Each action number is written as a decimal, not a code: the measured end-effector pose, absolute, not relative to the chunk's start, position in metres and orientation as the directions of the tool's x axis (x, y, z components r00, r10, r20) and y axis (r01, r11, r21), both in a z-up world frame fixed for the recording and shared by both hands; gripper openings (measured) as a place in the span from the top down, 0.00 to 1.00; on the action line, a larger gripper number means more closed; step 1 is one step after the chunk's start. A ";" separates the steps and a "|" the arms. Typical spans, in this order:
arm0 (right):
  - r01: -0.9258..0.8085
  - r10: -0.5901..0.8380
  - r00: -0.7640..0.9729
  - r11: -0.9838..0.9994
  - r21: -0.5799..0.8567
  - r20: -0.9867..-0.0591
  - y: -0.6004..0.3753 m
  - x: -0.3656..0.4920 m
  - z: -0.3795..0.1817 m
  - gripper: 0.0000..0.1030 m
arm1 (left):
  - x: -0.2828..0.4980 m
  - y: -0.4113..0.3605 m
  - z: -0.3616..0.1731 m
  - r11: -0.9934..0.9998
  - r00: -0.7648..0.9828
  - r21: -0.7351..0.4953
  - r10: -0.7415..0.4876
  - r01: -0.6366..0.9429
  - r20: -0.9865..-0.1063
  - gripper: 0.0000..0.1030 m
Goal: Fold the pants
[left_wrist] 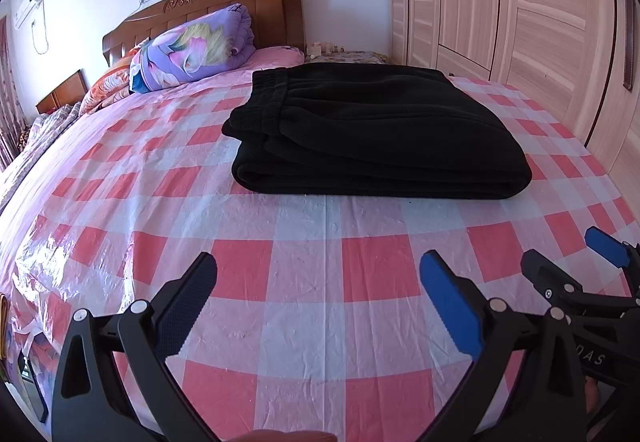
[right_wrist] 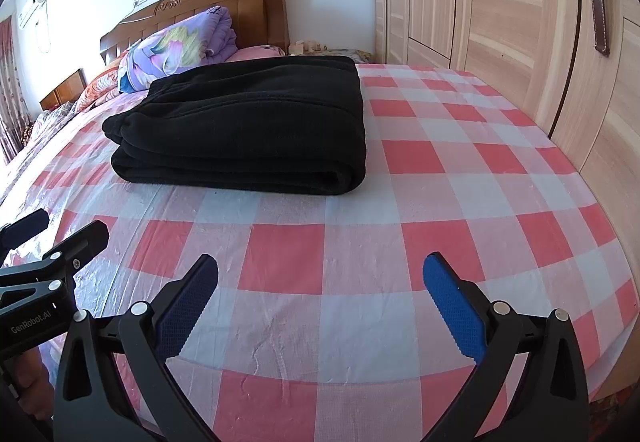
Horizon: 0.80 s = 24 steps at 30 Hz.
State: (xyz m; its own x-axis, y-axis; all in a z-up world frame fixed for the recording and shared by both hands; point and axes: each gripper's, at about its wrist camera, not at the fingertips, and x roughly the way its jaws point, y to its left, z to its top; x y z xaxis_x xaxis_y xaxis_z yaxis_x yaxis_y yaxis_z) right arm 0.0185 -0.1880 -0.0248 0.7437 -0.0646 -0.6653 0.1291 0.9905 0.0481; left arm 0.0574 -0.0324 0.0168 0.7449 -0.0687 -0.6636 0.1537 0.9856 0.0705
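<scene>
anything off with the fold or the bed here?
Nothing stands out. The black pants lie folded in a compact stack on the checked sheet, layers roughly aligned, waistband at the left end. Left tongs and right tongs are both open, empty, clear of the fabric.

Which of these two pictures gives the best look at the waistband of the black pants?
The left wrist view: the gathered waistband faces it, ribbing visible. The right wrist view shows that end only as a dark bunched edge.
</scene>
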 end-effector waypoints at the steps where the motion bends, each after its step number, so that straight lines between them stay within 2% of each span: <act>1: 0.129 -0.065 0.744 0.991 0.048 -0.665 -0.188 0.018 -0.025 0.04 | 0.057 -0.032 0.017 0.985 0.744 0.071 -0.069 0.155 -0.664 0.01; 24: 0.127 -0.061 0.742 0.991 0.050 -0.668 -0.187 0.018 -0.025 0.04 | 0.051 -0.034 0.021 0.986 0.765 0.086 -0.056 0.144 -0.641 0.01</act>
State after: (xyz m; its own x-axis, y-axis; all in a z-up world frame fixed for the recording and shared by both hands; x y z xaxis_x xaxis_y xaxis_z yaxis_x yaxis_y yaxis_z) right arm 0.0180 -0.1875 -0.0247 0.7419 -0.0611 -0.6677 0.1267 0.9907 0.0502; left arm 0.0511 -0.0335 0.0212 0.7651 -0.0562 -0.6414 0.1441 0.9859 0.0856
